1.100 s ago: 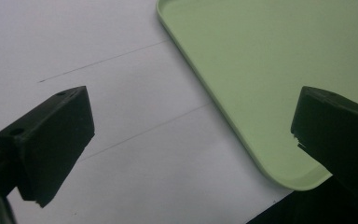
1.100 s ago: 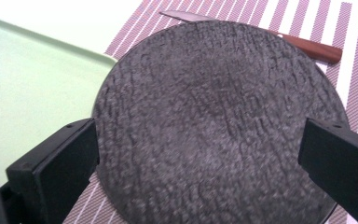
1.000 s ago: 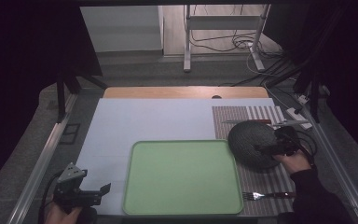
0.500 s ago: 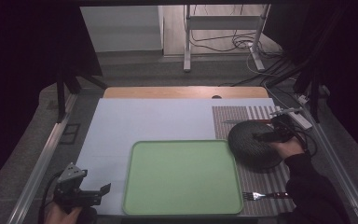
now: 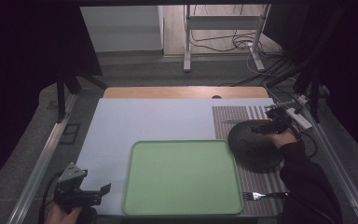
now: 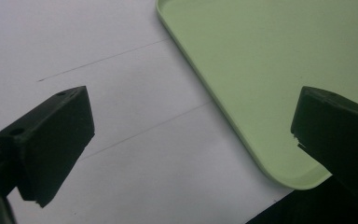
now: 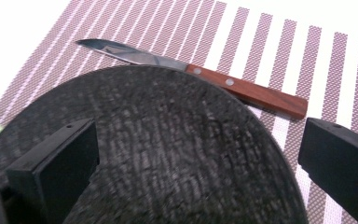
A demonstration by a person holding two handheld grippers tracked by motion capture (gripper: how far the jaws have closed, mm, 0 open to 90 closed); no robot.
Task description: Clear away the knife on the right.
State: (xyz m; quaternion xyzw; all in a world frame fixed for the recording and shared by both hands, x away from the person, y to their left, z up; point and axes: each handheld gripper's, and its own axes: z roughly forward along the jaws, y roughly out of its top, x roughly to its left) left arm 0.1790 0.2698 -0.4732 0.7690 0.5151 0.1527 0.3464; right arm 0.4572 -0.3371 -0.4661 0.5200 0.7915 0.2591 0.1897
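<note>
A dark round plate point(image 5: 254, 147) lies on the striped placemat point(image 5: 261, 177), to the right of the pale green tray point(image 5: 182, 177). My right gripper point(image 5: 262, 127) hovers over the plate's far edge, open, with nothing between its jaws. In the right gripper view the right gripper point(image 7: 198, 140) spreads wide above the plate point(image 7: 168, 154), and a wooden-handled knife point(image 7: 242, 88) lies just beyond it. My left gripper point(image 5: 99, 193) rests open at the table's near left corner. In the left gripper view the left gripper point(image 6: 191, 116) straddles white table and the tray's corner point(image 6: 261, 60).
A fork point(image 5: 263, 194) lies on the placemat near the front edge, right of the tray. The knife's blade point(image 5: 235, 122) pokes out behind the plate. A power strip point(image 5: 300, 116) and cables sit at the table's right rim. White table surface point(image 5: 158, 121) stretches behind the tray.
The right gripper has moved from the plate's right side to its far edge, slightly leftward. The left gripper, plate and tray have stayed put.
</note>
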